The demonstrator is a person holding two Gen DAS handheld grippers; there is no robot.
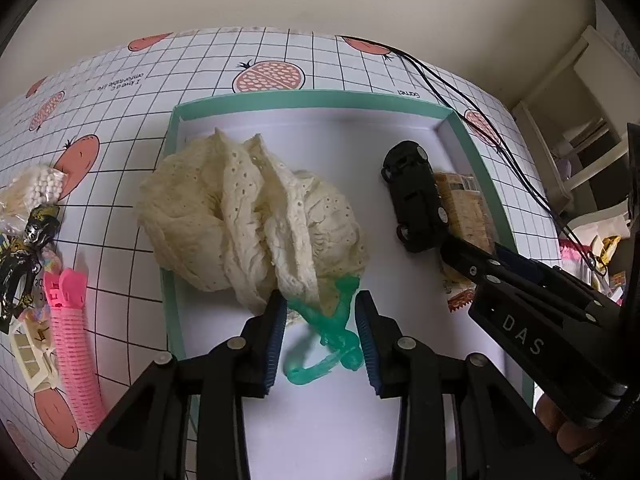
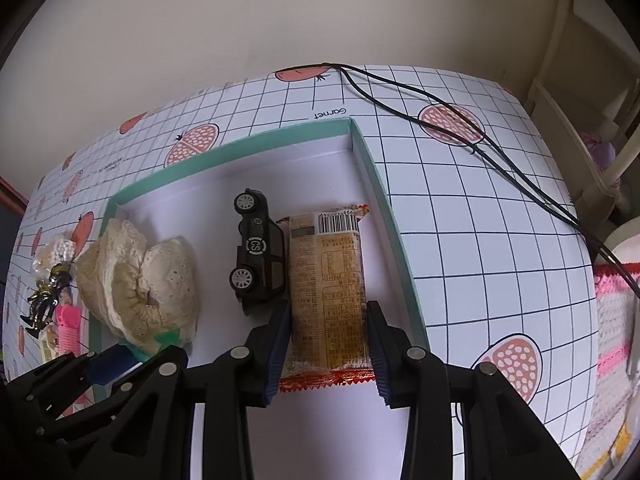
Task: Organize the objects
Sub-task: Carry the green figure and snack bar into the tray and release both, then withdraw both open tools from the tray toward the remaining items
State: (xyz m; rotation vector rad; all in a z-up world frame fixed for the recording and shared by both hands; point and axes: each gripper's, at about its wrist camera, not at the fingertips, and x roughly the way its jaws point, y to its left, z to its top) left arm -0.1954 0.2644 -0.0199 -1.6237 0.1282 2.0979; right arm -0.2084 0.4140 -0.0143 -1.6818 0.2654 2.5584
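A teal-rimmed tray (image 1: 320,100) with a white floor lies on the checked tablecloth. Inside it sit a crumpled cream lace cloth (image 1: 240,216), a black toy car (image 1: 416,200) on its side, and a tan snack packet (image 1: 464,204) by the right wall. A translucent green toy figure (image 1: 336,332) lies on the tray floor, partly under the cloth's edge. My left gripper (image 1: 322,336) is open around it. In the right wrist view, my right gripper (image 2: 328,344) is open, with the near end of the snack packet (image 2: 328,280) filling the gap between its fingers. The car (image 2: 260,252) lies just to its left.
Left of the tray lie a pink hair roller (image 1: 72,344), a black and gold figure (image 1: 28,248) and a bag of white beads (image 1: 40,188). Black cables (image 2: 480,152) cross the table's far right corner. A cream shelf unit (image 1: 568,120) stands beyond the right edge.
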